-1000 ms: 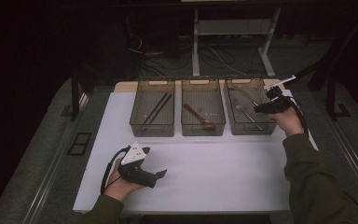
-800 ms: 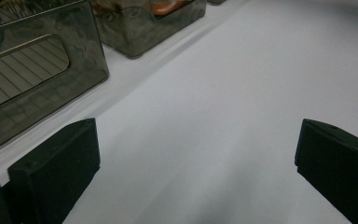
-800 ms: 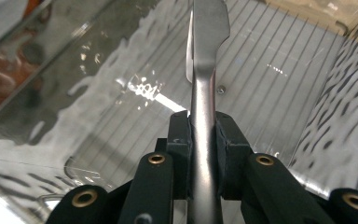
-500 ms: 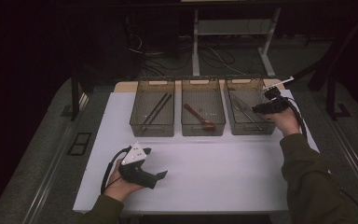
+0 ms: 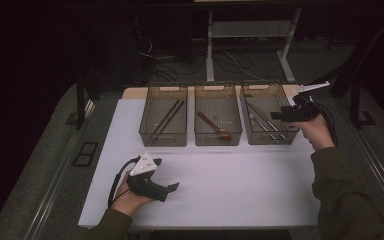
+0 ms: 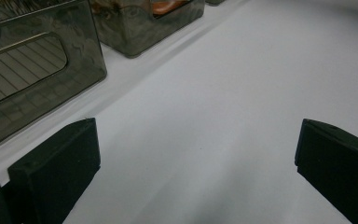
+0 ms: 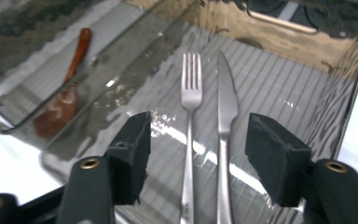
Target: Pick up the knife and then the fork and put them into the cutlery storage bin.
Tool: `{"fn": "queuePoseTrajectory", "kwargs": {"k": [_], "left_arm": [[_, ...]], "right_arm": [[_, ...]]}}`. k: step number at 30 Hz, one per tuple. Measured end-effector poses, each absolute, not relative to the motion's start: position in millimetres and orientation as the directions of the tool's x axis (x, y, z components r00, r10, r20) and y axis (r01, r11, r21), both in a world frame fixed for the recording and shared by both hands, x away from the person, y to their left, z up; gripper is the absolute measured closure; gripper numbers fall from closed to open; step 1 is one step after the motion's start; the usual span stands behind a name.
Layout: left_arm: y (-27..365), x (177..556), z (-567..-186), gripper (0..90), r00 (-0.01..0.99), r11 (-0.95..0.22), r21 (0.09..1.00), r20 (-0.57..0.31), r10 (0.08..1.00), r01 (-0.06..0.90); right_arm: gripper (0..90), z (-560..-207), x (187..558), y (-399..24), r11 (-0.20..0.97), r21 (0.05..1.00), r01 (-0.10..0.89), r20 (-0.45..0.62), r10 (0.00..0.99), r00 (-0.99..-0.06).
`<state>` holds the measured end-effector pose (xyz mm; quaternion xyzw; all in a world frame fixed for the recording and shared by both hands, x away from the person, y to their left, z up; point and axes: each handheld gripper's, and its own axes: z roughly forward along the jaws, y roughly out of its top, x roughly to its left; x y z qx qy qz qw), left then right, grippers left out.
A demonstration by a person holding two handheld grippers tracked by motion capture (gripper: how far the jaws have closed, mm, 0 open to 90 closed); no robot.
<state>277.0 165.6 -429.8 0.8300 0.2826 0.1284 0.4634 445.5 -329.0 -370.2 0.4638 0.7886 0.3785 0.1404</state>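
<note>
Between the black pads of your right tool (image 7: pixel 198 161) lie a silver fork (image 7: pixel 189 135) and a silver knife (image 7: pixel 225 135), on the ribbed, smoky-grey clear floor of their bin (image 7: pixel 279 88). Left of that tool, the next bin holds a reddish-brown wooden spoon (image 7: pixel 65 93). Your left tool (image 6: pixel 196 172), black too, sits over the plain white bench (image 6: pixel 223 93).

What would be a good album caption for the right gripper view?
The right tool, jaws apart and empty, above a silver metal fork and knife lying side by side in a clear smoky plastic bin.
</note>
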Motion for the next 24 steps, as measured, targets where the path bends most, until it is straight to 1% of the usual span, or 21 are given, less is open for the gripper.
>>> {"fn": "queuePoseTrajectory", "kwargs": {"k": [2,5,10,16,19,24], "left_arm": [[165,277,-430,0.0,0.808,-0.409,0.843,-0.05,0.588,0.35],[165,277,-430,0.0,0.808,-0.408,0.843,-0.051,0.587,0.349],[163,279,-430,0.0,0.808,-0.405,0.845,-0.054,0.586,0.35],[163,281,-431,0.0,0.809,-0.4,0.85,-0.05,0.585,0.342],[164,282,-432,0.0,0.808,-0.4,0.849,-0.051,0.587,0.345],[165,280,-432,0.0,0.806,-0.398,0.849,-0.055,0.59,0.349]], "right_arm": [[34.9,-368,440,-328,0.282,0.741,0.61,0.133,0.828,-0.545],[33.2,-366,432,-327,0.289,0.759,0.584,0.111,0.826,-0.553],[29.3,-366,418,-330,0.249,0.802,0.543,0.124,0.819,-0.56],[25.4,-368,395,-328,0.24,0.841,0.485,0.091,0.821,-0.564],[23.3,-372,384,-326,0.221,0.855,0.469,0.102,0.815,-0.57],[20.3,-379,368,-321,0.231,0.862,0.451,0.087,0.81,-0.581]]}}
